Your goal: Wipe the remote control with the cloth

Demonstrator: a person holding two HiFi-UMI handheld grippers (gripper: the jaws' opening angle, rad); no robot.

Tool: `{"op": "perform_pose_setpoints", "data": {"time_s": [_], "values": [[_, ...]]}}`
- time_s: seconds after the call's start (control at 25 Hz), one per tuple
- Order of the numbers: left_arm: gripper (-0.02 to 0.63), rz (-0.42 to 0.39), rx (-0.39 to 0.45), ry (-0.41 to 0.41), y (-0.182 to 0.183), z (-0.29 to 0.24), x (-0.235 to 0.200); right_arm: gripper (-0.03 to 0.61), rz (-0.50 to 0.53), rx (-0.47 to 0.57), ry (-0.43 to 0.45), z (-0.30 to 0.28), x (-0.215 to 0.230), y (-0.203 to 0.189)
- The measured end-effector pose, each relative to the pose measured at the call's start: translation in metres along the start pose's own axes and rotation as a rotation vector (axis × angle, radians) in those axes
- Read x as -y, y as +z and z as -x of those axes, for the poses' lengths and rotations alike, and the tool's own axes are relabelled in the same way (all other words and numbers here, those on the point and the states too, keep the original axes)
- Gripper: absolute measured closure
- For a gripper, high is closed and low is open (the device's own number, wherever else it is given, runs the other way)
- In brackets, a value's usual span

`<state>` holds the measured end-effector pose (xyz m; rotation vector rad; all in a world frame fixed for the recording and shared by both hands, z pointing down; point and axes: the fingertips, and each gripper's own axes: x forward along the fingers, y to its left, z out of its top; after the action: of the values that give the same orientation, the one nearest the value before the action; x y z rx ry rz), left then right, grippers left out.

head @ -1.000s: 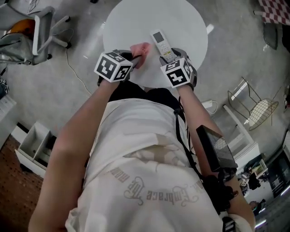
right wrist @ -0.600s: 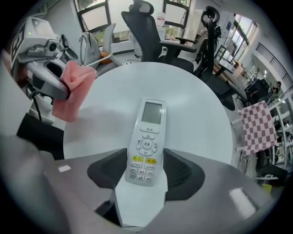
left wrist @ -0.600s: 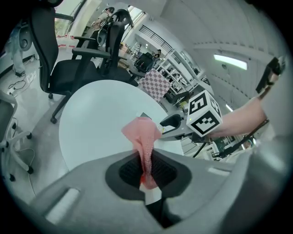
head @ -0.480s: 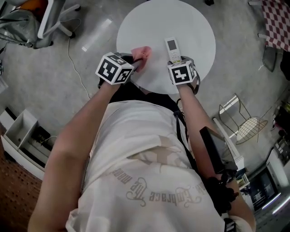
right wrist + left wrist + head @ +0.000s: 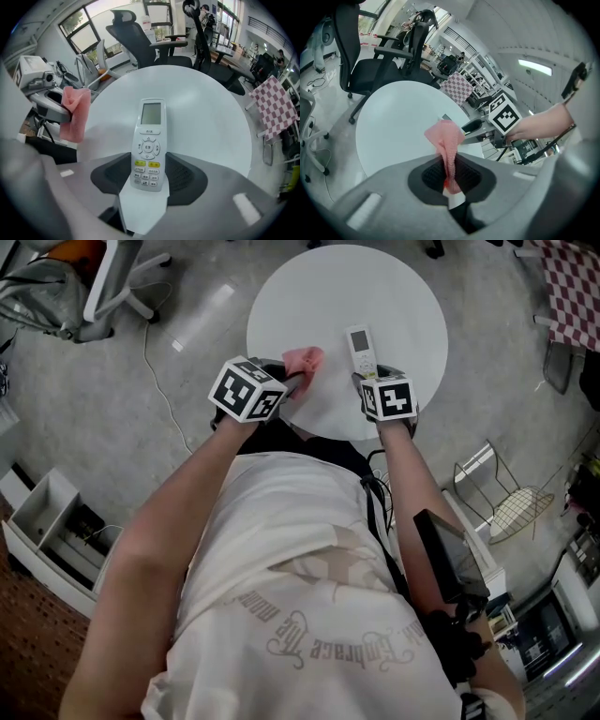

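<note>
In the head view, a round white worktop (image 5: pixel 394 296) stands on a grey floor (image 5: pixel 122 381), and a slim white remote control with a small screen (image 5: pixel 360 345) lies on it towards the near right edge. The right gripper (image 5: pixel 367 374) points down over the remote control's near end. To the left, the left gripper (image 5: pixel 298 382) holds a small pink cloth (image 5: pixel 305 359) just above the worktop, near the remote control but apart from it. A cube with square markers sits on each gripper. In the left gripper view, the jaws are closed on the cloth (image 5: pixel 446 138), which is pinched between the ribbed pads and stands up out of them in a crumpled fold. The worktop (image 5: pixel 393 122) lies beyond, the right gripper (image 5: pixel 476 127) is at its right edge, and a black office chair (image 5: pixel 370 61) stands at the far left. In the right gripper view, the remote control (image 5: pixel 149 145) lies face up with its screen at the far end. Its button end is between the jaws, which stand wide and have just been closing. The pads sit right beside its two long sides, and no squeeze shows. The cloth (image 5: pixel 76 117) hangs from the left gripper (image 5: pixel 56 110) at the left, clear of the remote control. A red-and-white checked fabric (image 5: pixel 274 110) shows at the far right.
</note>
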<state>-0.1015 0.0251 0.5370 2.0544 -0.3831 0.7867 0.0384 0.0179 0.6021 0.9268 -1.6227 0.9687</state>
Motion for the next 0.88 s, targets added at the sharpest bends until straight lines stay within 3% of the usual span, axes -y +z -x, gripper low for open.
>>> {"op": "perform_pose_setpoints", "data": {"time_s": [0.24, 0.44, 0.68, 0.88], "values": [[0.595, 0.045, 0.022, -0.030, 0.001, -0.001, 0.003, 0.345, -0.076, 0.166, 0.138, 0.018, -0.010, 0.000], [0.595, 0.127, 0.076, -0.105, 0.009, -0.004, 0.014, 0.345, -0.207, 0.367, 0.373, 0.045, -0.022, 0.012], [0.595, 0.283, 0.212, -0.361, 0.042, -0.005, 0.054, 0.345, -0.318, 0.606, 0.691, 0.102, -0.037, 0.031], [0.595, 0.321, 0.255, -0.582, 0.059, 0.002, 0.092, 0.345, -0.361, 0.765, 0.913, 0.154, -0.044, 0.043]]}}
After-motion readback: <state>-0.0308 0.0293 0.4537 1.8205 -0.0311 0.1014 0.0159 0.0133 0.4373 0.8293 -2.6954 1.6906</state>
